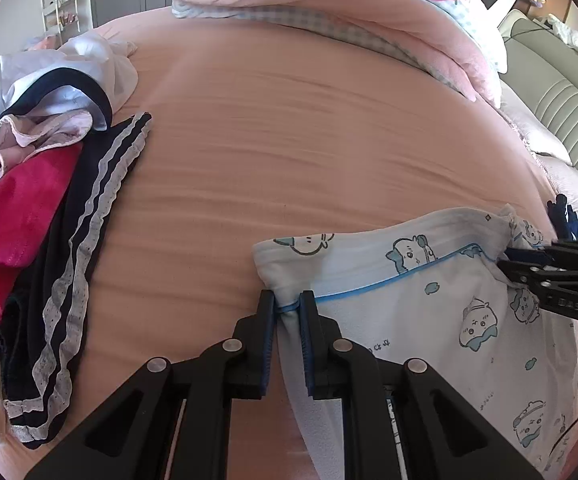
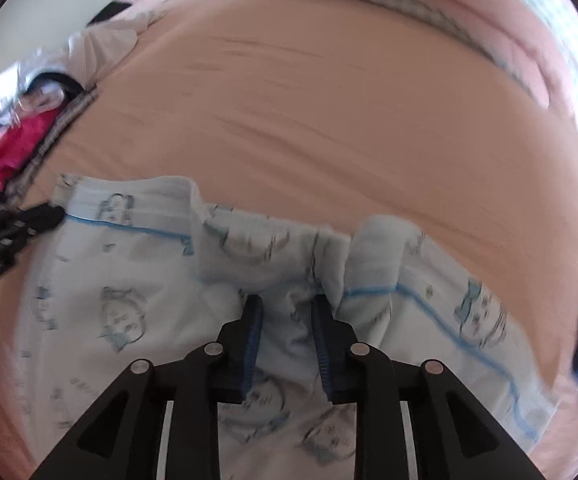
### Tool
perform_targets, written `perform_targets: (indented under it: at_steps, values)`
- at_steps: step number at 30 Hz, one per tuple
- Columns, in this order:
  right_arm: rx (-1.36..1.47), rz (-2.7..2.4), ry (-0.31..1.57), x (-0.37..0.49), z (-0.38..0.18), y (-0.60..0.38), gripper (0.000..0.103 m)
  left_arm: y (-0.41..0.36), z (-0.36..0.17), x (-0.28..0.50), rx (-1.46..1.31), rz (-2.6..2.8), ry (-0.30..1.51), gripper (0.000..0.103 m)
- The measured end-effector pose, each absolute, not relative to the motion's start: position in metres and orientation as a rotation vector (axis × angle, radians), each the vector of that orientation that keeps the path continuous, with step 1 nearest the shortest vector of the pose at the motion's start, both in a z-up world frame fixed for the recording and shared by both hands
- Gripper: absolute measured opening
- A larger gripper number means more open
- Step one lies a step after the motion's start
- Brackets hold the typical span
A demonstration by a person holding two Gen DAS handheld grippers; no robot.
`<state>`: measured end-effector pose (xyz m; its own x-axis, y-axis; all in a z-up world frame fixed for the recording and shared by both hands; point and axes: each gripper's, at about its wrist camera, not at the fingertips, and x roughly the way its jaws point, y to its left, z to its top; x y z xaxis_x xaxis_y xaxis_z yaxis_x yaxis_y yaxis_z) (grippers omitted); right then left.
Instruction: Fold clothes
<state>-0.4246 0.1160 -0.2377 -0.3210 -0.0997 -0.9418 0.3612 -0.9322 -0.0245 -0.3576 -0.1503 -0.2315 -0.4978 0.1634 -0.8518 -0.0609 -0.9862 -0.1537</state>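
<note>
2 tongs on 1 garment, and we start at the left: past the heap of unfolded clothes (image 1: 29, 184), our left gripper (image 1: 288, 304) is clamped on the bunched, blue-piped edge of the white printed garment (image 1: 429, 312), which lies spread on the pink bed sheet (image 1: 289, 140). It looks light, soft and floppy, so we'd take corners or hems. Rightward, our right gripper (image 2: 287, 312) stands parted, cloth between its jaws, not pinched.
</note>
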Motion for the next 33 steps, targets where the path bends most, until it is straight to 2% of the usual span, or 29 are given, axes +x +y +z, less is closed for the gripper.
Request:
perform_targets:
  at_steps: [3, 4, 9, 13, 14, 17, 19, 22, 24, 25, 26, 27, 28, 30, 31, 32, 33]
  values:
    - [1.655, -2.365, 0.447, -0.425, -0.236, 0.111, 0.004, -0.150, -0.232, -0.358, -1.498, 2.609, -0.151, 0.011]
    - [1.654, -2.377, 0.495, -0.423, -0.236, 0.111, 0.002, -0.150, -0.232, -0.358, -1.500, 2.610, -0.142, 0.011]
    - [1.658, -2.419, 0.723, -0.412, -0.234, 0.122, 0.000, -0.143, -0.233, -0.358, -1.520, 2.622, -0.073, 0.012]
    - [1.724, -2.491, 0.827, -0.423, -0.242, 0.146, 0.000, -0.148, -0.231, -0.358, -1.519, 2.613, -0.126, 0.013]
    - [1.727, -2.522, 0.833, -0.425, -0.240, 0.156, 0.000, -0.151, -0.229, -0.359, -1.517, 2.609, -0.160, 0.013]
    - [1.666, -2.559, 0.465, -0.422, -0.213, 0.180, 0.000, -0.157, -0.217, -0.358, -1.479, 2.606, -0.227, 0.013]
    - [1.567, -2.540, 0.368, -0.421, -0.199, 0.168, 0.003, -0.157, -0.204, -0.356, -1.418, 2.608, -0.210, 0.013]
    - [1.484, -2.422, 0.447, -0.411, -0.193, 0.148, 0.005, -0.156, -0.195, -0.354, -1.403, 2.584, -0.157, 0.013]
    - [1.508, -2.412, 0.547, -0.419, -0.207, 0.132, 0.007, -0.162, -0.200, -0.356, -1.452, 2.568, -0.207, 0.018]
    - [1.537, -2.445, 0.595, -0.426, -0.215, 0.128, 0.008, -0.167, -0.205, -0.358, -1.492, 2.530, -0.272, 0.029]
    - [1.565, -2.463, 0.587, -0.432, -0.221, 0.123, 0.010, -0.171, -0.211, -0.360, -1.521, 2.485, -0.336, 0.045]
    - [1.591, -2.470, 0.529, -0.437, -0.225, 0.128, 0.020, -0.176, -0.216, -0.362, -1.531, 2.460, -0.380, 0.050]
    - [1.608, -2.467, 0.453, -0.444, -0.225, 0.134, 0.030, -0.179, -0.220, -0.363, -1.531, 2.460, -0.407, 0.051]
    - [1.604, -2.452, 0.386, -0.449, -0.228, 0.139, 0.034, -0.178, -0.222, -0.360, -1.510, 2.482, -0.411, 0.051]
    - [1.593, -2.446, 0.385, -0.445, -0.229, 0.135, 0.034, -0.176, -0.225, -0.359, -1.503, 2.487, -0.409, 0.045]
    - [1.581, -2.441, 0.387, -0.443, -0.230, 0.130, 0.033, -0.173, -0.229, -0.359, -1.502, 2.487, -0.404, 0.018]
    - [1.567, -2.430, 0.398, -0.444, -0.230, 0.130, 0.026, -0.171, -0.231, -0.359, -1.495, 2.485, -0.402, 0.007]
